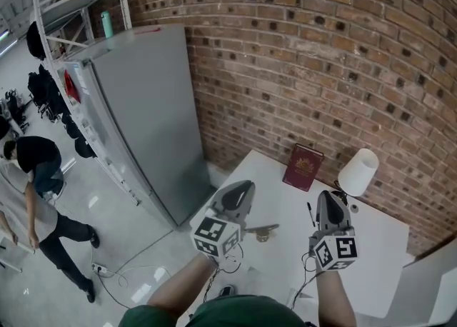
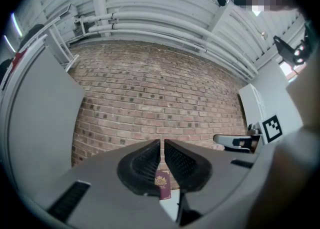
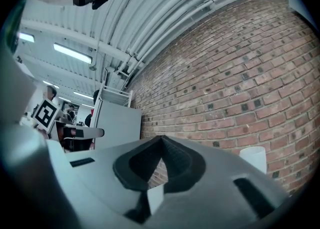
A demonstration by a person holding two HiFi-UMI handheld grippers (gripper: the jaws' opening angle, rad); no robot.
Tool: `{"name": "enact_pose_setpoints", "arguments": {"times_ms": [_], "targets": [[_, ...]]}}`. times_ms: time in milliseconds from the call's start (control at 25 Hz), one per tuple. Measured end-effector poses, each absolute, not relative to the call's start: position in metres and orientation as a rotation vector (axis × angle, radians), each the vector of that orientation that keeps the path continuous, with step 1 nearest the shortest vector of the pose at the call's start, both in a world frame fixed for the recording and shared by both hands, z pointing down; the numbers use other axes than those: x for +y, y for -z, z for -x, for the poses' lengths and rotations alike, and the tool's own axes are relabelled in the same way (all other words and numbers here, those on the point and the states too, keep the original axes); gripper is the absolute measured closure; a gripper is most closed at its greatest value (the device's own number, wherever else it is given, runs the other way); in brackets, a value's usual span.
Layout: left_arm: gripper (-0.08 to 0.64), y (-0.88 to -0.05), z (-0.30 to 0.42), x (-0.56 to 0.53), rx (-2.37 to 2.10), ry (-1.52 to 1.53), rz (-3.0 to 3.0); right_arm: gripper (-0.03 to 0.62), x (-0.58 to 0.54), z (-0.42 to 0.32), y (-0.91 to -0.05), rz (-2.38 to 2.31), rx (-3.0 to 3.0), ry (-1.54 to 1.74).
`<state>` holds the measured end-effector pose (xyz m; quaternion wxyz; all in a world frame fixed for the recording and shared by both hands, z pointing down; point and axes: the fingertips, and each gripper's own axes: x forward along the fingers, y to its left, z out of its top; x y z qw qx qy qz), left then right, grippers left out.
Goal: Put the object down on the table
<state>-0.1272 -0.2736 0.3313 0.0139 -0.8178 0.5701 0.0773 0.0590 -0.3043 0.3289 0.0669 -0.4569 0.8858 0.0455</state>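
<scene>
Hovering over the white table, the left gripper and the right gripper both have their jaws pressed together on nothing. A small brass-coloured piece lies on the table between them. Farther away, at 1 o'clock from the left gripper, the dark red booklet stands upright near the brick wall, well apart from both grippers. A white lampshade is at its 3 o'clock. Only the left gripper view shows the booklet's gold emblem; the right gripper view shows the lampshade.
</scene>
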Motion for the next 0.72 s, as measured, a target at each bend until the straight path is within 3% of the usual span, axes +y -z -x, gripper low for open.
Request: {"name": "enact_pose_setpoints", "arguments": {"times_ms": [720], "targets": [[0.535,-0.3329,0.1206,-0.2740,1.771,-0.240,2.548,0.592,-0.3030,-0.0649,-0.3300,1.363,2.659,-0.137]]}}
